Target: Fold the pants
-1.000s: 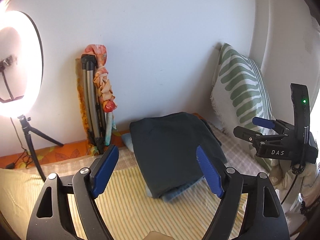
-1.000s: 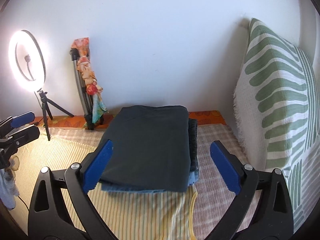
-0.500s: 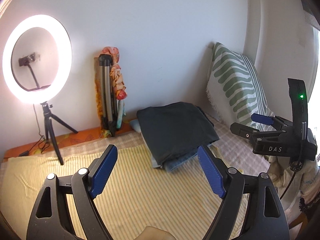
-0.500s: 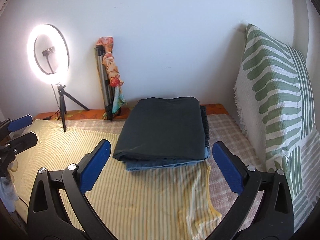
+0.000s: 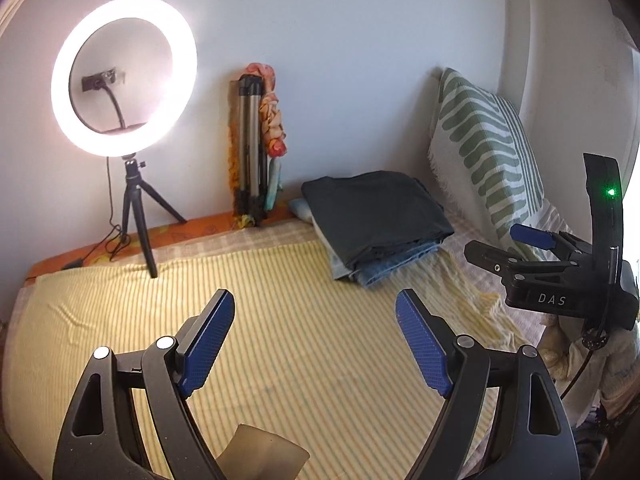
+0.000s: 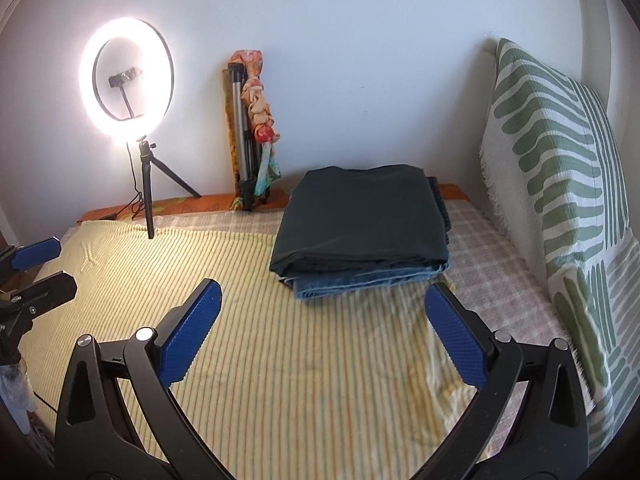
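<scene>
Folded dark pants (image 5: pixel 376 212) (image 6: pixel 360 216) lie on top of folded blue jeans (image 5: pixel 400 266) (image 6: pixel 364 282) in a stack at the far right of the bed. My left gripper (image 5: pixel 316 332) is open and empty, well back from the stack over the yellow striped cover. My right gripper (image 6: pixel 320 320) is open and empty, a short way in front of the stack. The right gripper also shows at the right of the left wrist view (image 5: pixel 516 248), and the left gripper at the left edge of the right wrist view (image 6: pixel 36 268).
A lit ring light (image 5: pixel 124 76) (image 6: pixel 126 80) on a small tripod stands at the back left of the bed. A folded tripod with a patterned cloth (image 5: pixel 256 148) (image 6: pixel 250 128) leans on the wall. A green-patterned pillow (image 5: pixel 484 160) (image 6: pixel 560 168) stands at the right.
Both grippers have pulled back from the folded stack, which now sits farther away. The ring light has come fully into view. Both stay open and empty.
</scene>
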Motion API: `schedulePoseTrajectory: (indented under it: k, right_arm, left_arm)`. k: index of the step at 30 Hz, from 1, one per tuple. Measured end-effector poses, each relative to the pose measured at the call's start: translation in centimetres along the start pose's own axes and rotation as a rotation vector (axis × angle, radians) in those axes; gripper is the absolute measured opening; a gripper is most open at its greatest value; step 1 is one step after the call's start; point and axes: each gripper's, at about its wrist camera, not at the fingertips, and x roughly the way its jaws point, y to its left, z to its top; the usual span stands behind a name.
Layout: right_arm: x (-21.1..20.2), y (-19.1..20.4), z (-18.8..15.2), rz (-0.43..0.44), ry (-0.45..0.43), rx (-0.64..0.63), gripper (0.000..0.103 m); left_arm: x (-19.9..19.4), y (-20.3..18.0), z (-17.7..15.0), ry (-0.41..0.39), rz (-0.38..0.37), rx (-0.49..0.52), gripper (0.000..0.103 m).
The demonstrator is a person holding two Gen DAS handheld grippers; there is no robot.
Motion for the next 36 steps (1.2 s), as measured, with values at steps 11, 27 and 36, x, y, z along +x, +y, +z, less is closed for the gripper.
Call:
schedulePoseTrajectory:
  k: [11, 27, 36]
  right_arm:
    - [1.6, 3.4, -2.9, -0.011, -0.006, -0.046, 0.103]
    - [2.2, 3.5, -3.6, -0.033, -0.031, -0.042, 0.103]
    - [2.3, 3.8, -3.6, -0.035, -0.032, -0.047, 0.103]
  left_arm:
    - [0.2, 1.3, -3.1, 0.036, 0.001, 0.011, 0.083]
    - [-0.2, 2.3, -4.0, 0.029, 0.026, -0.004, 0.099]
    - [-0.6, 2.3, -4.3, 0.023, 0.055, 0.0, 0.099]
